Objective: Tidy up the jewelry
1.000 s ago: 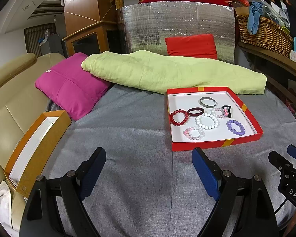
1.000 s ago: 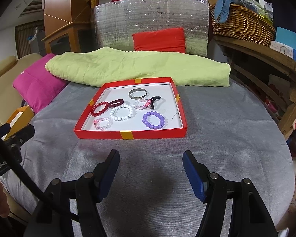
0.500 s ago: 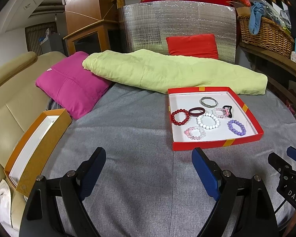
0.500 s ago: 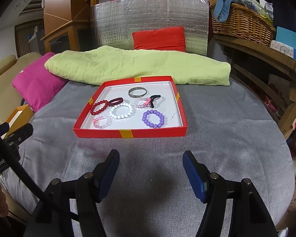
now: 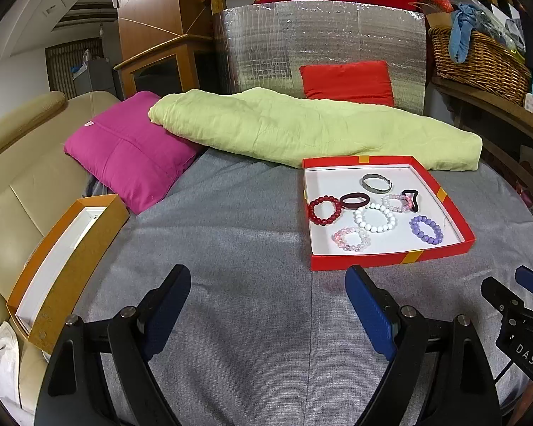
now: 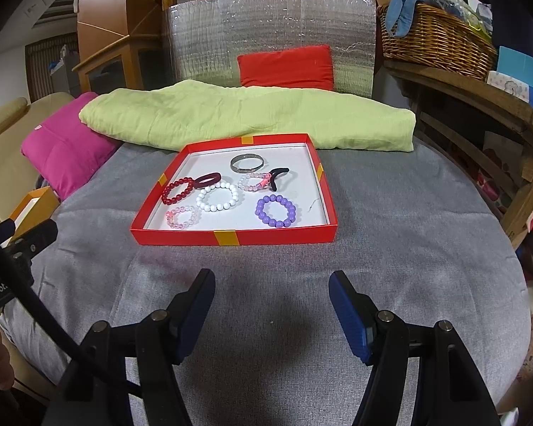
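A shallow red cardboard tray (image 6: 231, 237) with a white floor sits mid-frame on the woven grey cloth (image 6: 391, 248). Inside lie beaded bracelets: red (image 6: 177, 190), white (image 6: 217, 196), purple (image 6: 276, 211) and clear pink (image 6: 181, 216), and a smooth metal bangle (image 6: 247, 163). The right gripper (image 6: 272, 301) and left gripper (image 5: 266, 298) hover spread wide over bare cloth below the tray. An orange box (image 5: 64, 266) rests at the lower left.

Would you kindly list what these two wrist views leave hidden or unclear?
- Orange cardboard box: floor hidden by its near wall in the left view; the left gripper's body covers most of it in the right view.
- Woven wicker basket: contents hidden by its wall.
- Thin dark mark in the red cardboard tray: too small to identify.
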Tool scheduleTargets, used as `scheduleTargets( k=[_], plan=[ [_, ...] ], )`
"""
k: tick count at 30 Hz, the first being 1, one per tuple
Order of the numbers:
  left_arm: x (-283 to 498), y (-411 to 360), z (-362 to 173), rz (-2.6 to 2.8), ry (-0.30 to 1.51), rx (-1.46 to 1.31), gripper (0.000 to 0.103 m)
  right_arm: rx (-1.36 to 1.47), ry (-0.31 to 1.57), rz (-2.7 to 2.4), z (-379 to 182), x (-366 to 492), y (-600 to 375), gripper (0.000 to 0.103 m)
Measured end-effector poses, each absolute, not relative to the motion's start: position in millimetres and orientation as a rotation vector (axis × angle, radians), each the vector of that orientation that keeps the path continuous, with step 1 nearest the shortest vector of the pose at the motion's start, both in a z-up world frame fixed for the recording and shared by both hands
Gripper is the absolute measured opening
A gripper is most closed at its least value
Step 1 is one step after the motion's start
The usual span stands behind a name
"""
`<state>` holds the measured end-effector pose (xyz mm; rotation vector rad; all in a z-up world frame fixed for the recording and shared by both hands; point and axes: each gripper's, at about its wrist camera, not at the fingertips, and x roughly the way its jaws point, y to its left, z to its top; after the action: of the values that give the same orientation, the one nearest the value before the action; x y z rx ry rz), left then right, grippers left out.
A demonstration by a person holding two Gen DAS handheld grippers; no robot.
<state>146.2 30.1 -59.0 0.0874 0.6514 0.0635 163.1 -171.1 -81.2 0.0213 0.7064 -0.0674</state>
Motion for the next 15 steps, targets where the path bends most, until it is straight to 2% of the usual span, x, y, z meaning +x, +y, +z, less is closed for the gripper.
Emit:
scheduleTargets(
  k=[15],
  plan=[
    [147.2, 29.8, -59.4, 0.065, 0.657, 0.085, 0.089, 0.019, 0.71, -0.066, -82.4, 164.5, -171.3, 0.07]
  ],
)
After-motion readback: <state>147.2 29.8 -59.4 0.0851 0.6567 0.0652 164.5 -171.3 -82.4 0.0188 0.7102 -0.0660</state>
